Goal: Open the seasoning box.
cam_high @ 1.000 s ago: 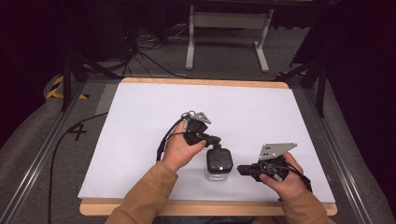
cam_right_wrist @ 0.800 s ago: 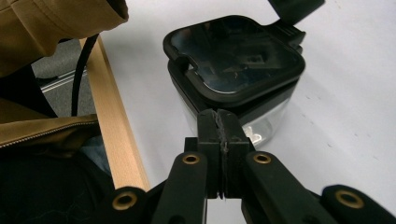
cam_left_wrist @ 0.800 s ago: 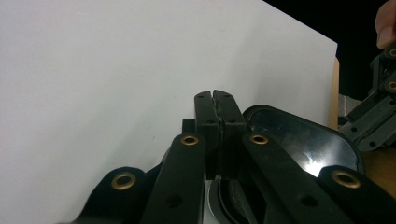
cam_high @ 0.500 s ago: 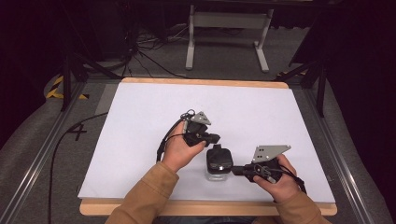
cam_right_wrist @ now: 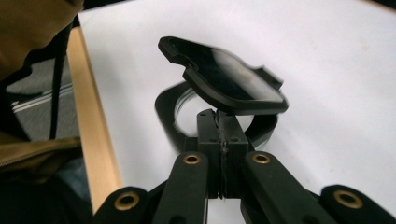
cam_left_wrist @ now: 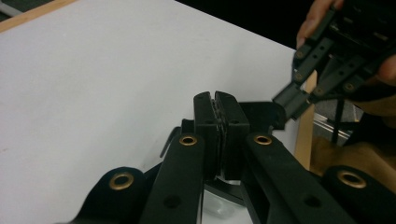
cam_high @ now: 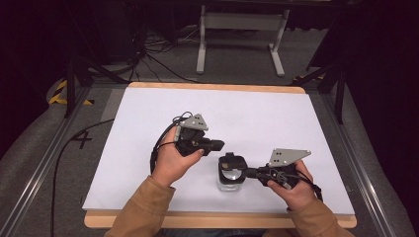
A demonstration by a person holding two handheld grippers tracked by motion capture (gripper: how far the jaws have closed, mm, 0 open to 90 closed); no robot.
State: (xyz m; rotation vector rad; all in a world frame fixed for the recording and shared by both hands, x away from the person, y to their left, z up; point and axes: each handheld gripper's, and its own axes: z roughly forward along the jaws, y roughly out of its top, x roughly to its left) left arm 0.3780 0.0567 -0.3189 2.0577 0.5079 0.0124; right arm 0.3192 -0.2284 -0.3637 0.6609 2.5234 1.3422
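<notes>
1. Clear plastic or glass forms the body of the small jar (cam_high: pixel 230 178), which stands upright near the front edge of the table (cam_high: pixel 276 118), between the person's two hands.
2. Black and hinged, its flip lid (cam_right_wrist: pixel 233 81) stands tilted open above the round mouth ring.
3. The right gripper (cam_high: pixel 248 172) comes in from the jar's right side, its jaws closed tight together at the rim just under the lid. Whether they pinch a thin tab of the ring or merely touch it I cannot tell.
4. The left gripper (cam_high: pixel 221 145) hovers just beyond the jar, jaws shut on nothing and pointing toward the lid.
5. My guess is that the jar is light, stiff and smooth-walled, so it may slide or tip on the white surface if pushed at the top. If the body is glass, a fall would matter.
6. The best hold looks like the black ring or the lid's lip, which are less slippery than the clear wall.
7. Around it, the white tabletop carries nothing else. The wooden edge (cam_right_wrist: pixel 93 140) runs close by, so there is little room toward the person.
8. The main obstacle is the two grippers crowding each other over the jar.
</notes>
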